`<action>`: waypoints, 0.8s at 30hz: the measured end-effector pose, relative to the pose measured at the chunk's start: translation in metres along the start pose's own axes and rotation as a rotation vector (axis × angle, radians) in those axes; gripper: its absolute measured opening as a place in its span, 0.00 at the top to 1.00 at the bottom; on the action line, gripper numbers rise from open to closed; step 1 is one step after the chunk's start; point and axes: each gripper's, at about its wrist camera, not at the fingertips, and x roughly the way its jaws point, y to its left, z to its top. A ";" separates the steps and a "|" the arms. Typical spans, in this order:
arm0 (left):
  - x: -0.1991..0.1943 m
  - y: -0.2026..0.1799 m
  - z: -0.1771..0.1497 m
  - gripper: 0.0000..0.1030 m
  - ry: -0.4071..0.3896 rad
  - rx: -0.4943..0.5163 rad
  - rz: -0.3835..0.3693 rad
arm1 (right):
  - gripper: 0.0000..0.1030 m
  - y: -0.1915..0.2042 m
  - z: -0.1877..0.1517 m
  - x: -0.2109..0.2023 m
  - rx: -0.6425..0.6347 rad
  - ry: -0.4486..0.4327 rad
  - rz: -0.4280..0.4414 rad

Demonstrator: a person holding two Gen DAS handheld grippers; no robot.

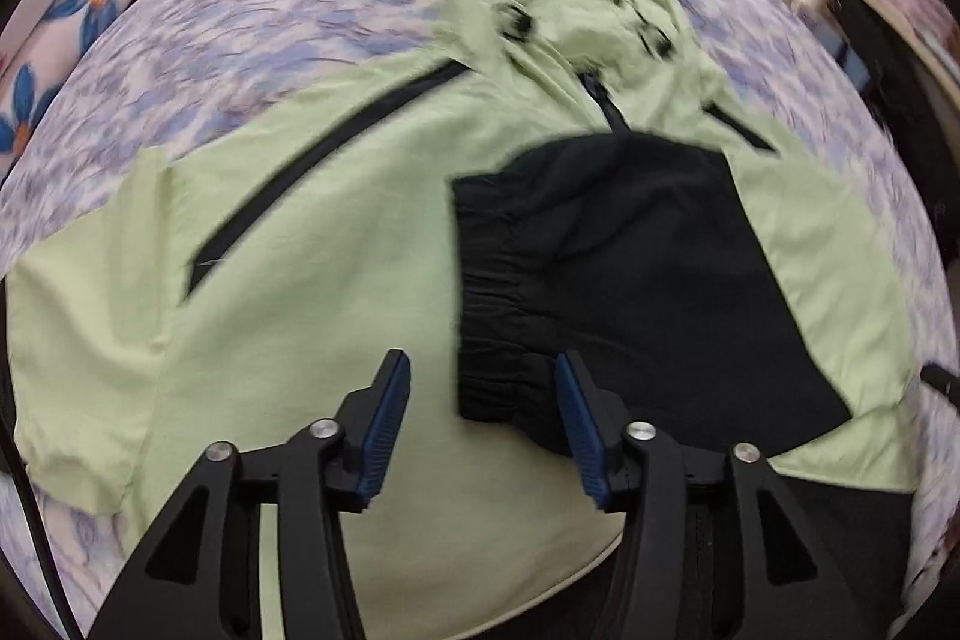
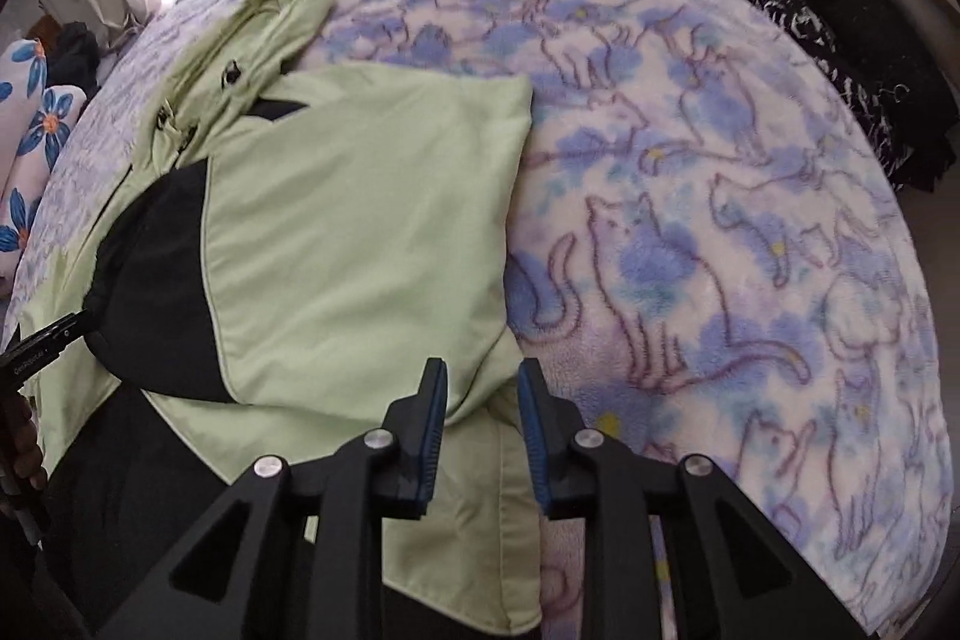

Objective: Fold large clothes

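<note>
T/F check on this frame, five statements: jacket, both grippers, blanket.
1. The light green hooded jacket lies on a cat-print fleece blanket. True.
2. The left gripper clamps the black elastic-cuffed sleeve. False: open, nothing between the pads.
3. The sleeve is folded across the jacket's front. True.
4. The right gripper is fully shut. False: a gap shows.
5. The jacket hood is black. False: green.

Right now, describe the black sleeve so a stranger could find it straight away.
Start at the cat-print blanket, where a pale green jacket lies flat. The black sleeve is folded across its middle, the only large dark patch, ending in a gathered elastic cuff.
</note>
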 end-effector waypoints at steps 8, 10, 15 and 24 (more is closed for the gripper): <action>-0.002 -0.035 0.000 0.45 -0.050 0.051 -0.013 | 0.76 0.059 0.007 0.005 -0.053 -0.095 0.080; 0.005 -0.050 0.001 0.45 -0.062 0.034 -0.053 | 0.76 0.087 0.008 0.014 -0.090 -0.114 0.114; 0.043 -0.065 0.011 0.45 -0.045 -0.057 -0.047 | 0.76 0.135 0.014 0.051 -0.135 -0.094 0.167; 0.059 -0.060 0.023 0.45 -0.052 -0.009 -0.026 | 0.78 0.054 0.065 0.085 0.002 -0.177 -0.037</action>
